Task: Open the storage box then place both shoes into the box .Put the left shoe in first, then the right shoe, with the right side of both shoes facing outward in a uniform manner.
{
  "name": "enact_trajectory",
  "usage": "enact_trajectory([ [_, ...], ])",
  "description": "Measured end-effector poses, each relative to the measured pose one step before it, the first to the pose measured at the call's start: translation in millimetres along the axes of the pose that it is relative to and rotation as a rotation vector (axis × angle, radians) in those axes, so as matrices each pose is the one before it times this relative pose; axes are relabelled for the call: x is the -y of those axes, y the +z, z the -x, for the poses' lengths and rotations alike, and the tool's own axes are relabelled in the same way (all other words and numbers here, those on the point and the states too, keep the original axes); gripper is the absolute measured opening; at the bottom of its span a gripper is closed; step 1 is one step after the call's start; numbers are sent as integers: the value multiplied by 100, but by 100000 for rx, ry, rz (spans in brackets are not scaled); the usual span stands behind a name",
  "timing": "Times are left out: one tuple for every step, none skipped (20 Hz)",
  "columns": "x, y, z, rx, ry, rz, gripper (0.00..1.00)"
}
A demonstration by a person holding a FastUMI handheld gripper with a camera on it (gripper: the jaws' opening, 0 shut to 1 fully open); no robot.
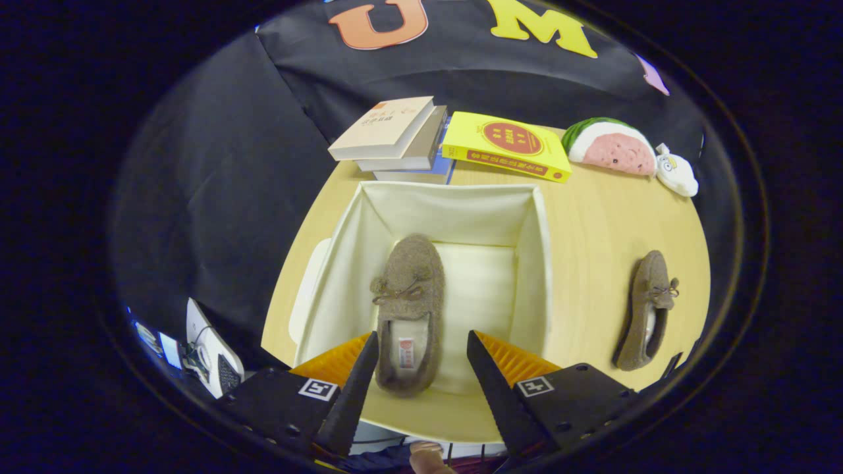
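1. Gripper view: I look down over my claw (pixel 421 349) into the open storage box (pixel 537 263), a soft cream fabric bin on a round wooden worktop (pixel 593 224).
2. My claw is spread wide and pinches nothing; its fingers hang above the box's near edge.
3. One brown slipper-style shoe (pixel 408 296) lies flat inside the box, toward its left wall, heel nearest me and just ahead of my fingers.
4. The second shoe (pixel 649 306) lies on the worktop, well apart to the right of the box, heel toward me.
5. I judge it light, soft and fuzzy, easily squashed; I would pinch the firmer heel collar or one side wall.
6. Beyond the box sit stacked books (pixel 395 138), a yellow book (pixel 507 145) and a watermelon plush (pixel 612 148). Only the box's right wall stands between shoe and box.
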State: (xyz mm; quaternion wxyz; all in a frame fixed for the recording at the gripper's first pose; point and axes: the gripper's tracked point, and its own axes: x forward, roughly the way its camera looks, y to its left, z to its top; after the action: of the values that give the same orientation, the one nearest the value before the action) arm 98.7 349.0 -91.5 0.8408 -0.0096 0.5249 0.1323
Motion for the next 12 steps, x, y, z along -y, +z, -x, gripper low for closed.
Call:
enact_trajectory([
  [924,-56,1025,706,-206,-458,84],
  [888,48,1035,947,-448,-499,92],
  [1388,227,934,885,-1013,-586,94],
  [1577,114,528,1260,-1174,-481,96],
  [1641,218,890,1138,-1185,-660,96],
  [1767,62,368,786,-1524,-1125,96],
  [1846,110,449,783,-1192,-1552,96],
  [1784,44,274,327,-1335,-1127,96],
  [1901,74,54,380,-1150,-1480,96],
  [1913,-25,-138,-192,-1494,-1461,96],
  [1988,-4,-217,-419,-1624,-2095,96],
  [1711,115,-416,-282,-1338,-2077,96],
])
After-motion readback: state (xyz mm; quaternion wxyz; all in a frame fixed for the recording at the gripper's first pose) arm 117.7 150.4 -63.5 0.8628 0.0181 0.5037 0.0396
